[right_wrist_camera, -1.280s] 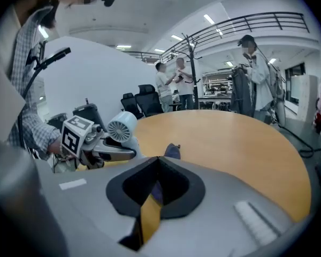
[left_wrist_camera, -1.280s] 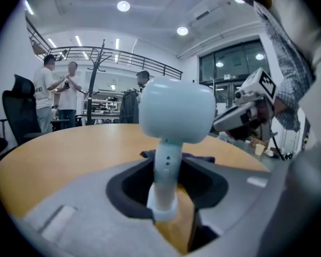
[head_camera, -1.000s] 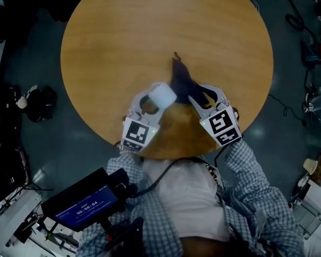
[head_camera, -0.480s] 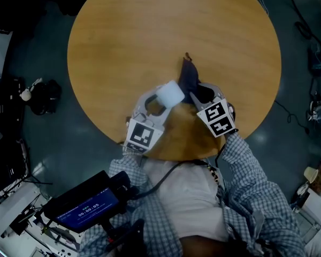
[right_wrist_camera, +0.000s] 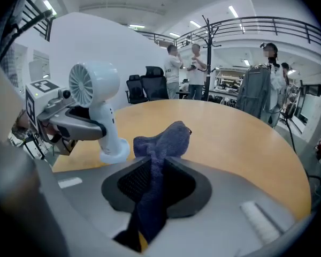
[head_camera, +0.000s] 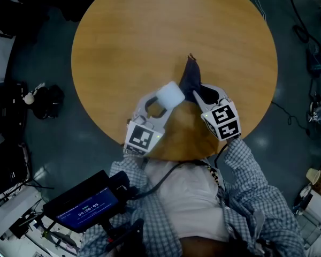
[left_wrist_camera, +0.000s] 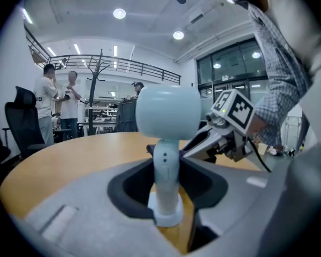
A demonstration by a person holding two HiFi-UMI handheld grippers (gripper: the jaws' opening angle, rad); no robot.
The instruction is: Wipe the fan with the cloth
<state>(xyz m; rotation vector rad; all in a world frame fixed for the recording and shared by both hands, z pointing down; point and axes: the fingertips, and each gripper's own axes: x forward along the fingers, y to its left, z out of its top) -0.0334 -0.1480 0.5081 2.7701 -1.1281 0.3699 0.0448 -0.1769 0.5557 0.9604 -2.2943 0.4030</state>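
Note:
A small white fan with a round head stands upright between my left gripper's jaws, which are shut on its stem. Its base hangs just above the round wooden table. A dark blue cloth lies bunched on the table beside the fan. One end of the cloth runs back between my right gripper's jaws, which are closing and pinch it. The two grippers sit side by side near the table's near edge. The right gripper view has the fan at its left.
Two people stand talking beyond the table, and another stands by a rack of clothes. Office chairs and a coat stand are behind. A device with a lit screen hangs at the person's waist. Cables lie on the floor.
The left gripper has lifted the fan a little. The right gripper's jaws have narrowed onto the cloth, and both grippers sit slightly further right in the head view.

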